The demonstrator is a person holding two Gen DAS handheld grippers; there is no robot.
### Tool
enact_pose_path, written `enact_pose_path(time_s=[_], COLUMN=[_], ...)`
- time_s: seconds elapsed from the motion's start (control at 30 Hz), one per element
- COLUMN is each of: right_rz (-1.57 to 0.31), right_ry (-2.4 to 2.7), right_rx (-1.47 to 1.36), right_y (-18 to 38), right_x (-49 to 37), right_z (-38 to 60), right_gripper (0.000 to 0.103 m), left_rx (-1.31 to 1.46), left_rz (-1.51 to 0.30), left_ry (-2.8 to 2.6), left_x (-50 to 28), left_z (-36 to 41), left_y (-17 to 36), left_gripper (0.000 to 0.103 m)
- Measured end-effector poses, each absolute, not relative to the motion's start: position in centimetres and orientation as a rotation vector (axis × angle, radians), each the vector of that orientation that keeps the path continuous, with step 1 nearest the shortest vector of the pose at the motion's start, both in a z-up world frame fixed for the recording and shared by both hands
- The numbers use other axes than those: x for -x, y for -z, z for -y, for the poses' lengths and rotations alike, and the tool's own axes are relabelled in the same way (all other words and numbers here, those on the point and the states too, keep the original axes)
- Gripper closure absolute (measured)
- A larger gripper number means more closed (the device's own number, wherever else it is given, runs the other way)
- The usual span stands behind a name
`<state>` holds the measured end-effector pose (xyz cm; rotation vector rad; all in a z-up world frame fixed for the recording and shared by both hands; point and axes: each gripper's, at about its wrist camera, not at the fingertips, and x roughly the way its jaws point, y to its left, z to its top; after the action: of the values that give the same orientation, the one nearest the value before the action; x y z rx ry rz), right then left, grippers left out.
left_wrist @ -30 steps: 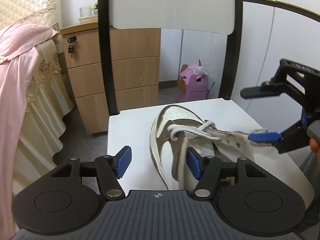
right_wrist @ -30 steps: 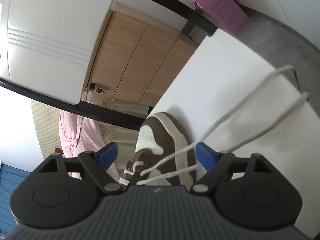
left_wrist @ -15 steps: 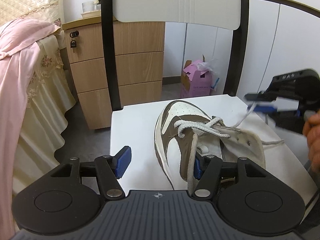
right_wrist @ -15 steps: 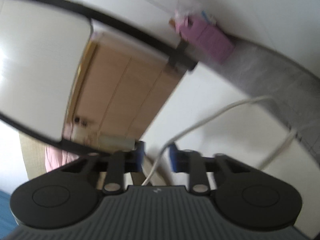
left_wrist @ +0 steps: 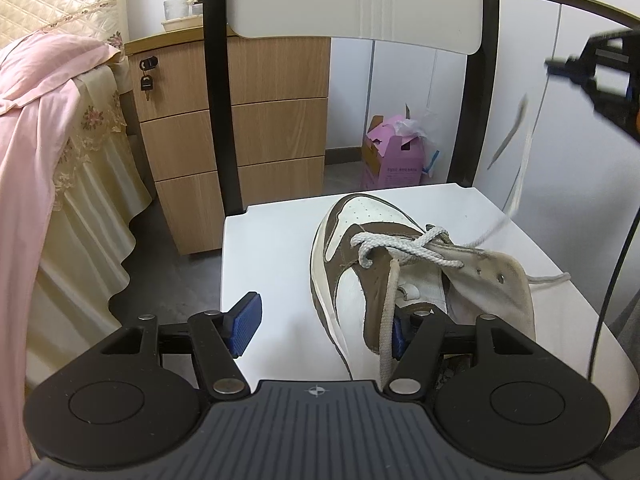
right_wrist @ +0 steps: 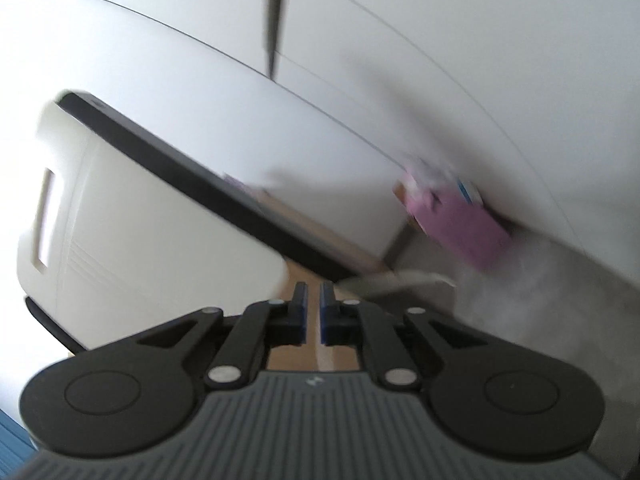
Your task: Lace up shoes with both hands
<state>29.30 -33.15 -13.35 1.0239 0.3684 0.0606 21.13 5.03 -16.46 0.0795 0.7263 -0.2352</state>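
a brown and white shoe (left_wrist: 360, 264) lay on the white seat of a chair (left_wrist: 264, 256), just ahead of the left claw (left_wrist: 320, 326) and slightly to its right. the left claw stood wide apart and held nothing, though one strand of the lace (left_wrist: 404, 246) draped down beside its right pad (left_wrist: 397, 336). the right claw (right_wrist: 313, 304) was raised well above and to the right of the shoe; its pads were nearly together with a thin gap. that view was blurred, so whether the pads clamped the lace cannot be told, but a strand rose from the shoe toward it.

the shoe's long axis ran away from the left claw, toe pointing toward the chair back, heel and open collar nearest the claw. the tongue flopped to the right.

the shoe looked light and its upper soft, so it would likely slide or tip if the lace were pulled hard. the lace looked limp, woven and easy to pinch; the best hold was probably near its stiff tip. the shoe seemed best steadied at the firm sole edge or heel.
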Motion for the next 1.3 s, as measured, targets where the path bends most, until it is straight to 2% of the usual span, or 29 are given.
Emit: enact_pose_path(time_s=[0.27,0.43,0.47,0.53,0.57,0.6,0.77,1.0,1.17,1.23,1.27,1.3], right_rz=[-0.558,-0.675,-0.699,-0.745,-0.783,-0.821,-0.961,-1.057,-1.011,-0.956,-0.920,-0.885], right_ry=[-0.130,-0.173,-0.182,-0.199,-0.198,-0.196,-0.211,-0.224,-0.213,-0.209,-0.203,-0.197], right_rx=[-0.937,-0.878,-0.866,-0.842,-0.857,-0.873,-0.934,-0.993,-1.056,-1.100,-1.112,-1.123], right_y=[14.2,14.8,15.0,15.2,16.3,17.4,21.1,24.5,25.4,25.6,25.6,25.7], right_x=[-29.8,-30.1,-30.1,-30.2,-29.9,-29.6,-28.4,-28.4,-28.8,-29.1,-29.3,-29.5], right_z=[31.4,30.2,30.0,29.5,29.2,28.9,27.6,26.3,26.0,26.4,26.7,26.9], right_gripper=[0.101,0.094,0.089,0.068,0.052,0.048,0.046,0.046,0.047,0.064,0.081,0.092], left_rx=[-0.082,-0.084,-0.086,-0.088,-0.086,-0.085,-0.086,-0.094,-0.091,-0.092,-0.092,-0.093], left_rz=[-0.728,-0.732,-0.733,-0.734,-0.735,-0.735,-0.742,-0.746,-0.752,-0.752,-0.751,-0.751], left_ry=[0.241,0.238,0.238,0.236,0.235,0.235,0.236,0.241,0.236,0.236,0.237,0.237], left_x=[-21.1,-21.1,-21.1,-21.1,-21.1,-21.1,-21.3,-21.3,-21.5,-21.5,-21.5,-21.5], left_z=[-4.9,-4.9,-4.9,-4.9,-5.0,-5.0,-4.9,-4.8,-4.9,-4.9,-4.9,-4.9], left_y=[16.4,16.5,16.5,16.5,16.5,16.5,16.6,16.7,16.8,16.8,16.8,16.9], left_gripper=[0.037,0.036,0.036,0.035,0.035,0.034,0.034,0.033,0.033,0.033,0.033,0.033])
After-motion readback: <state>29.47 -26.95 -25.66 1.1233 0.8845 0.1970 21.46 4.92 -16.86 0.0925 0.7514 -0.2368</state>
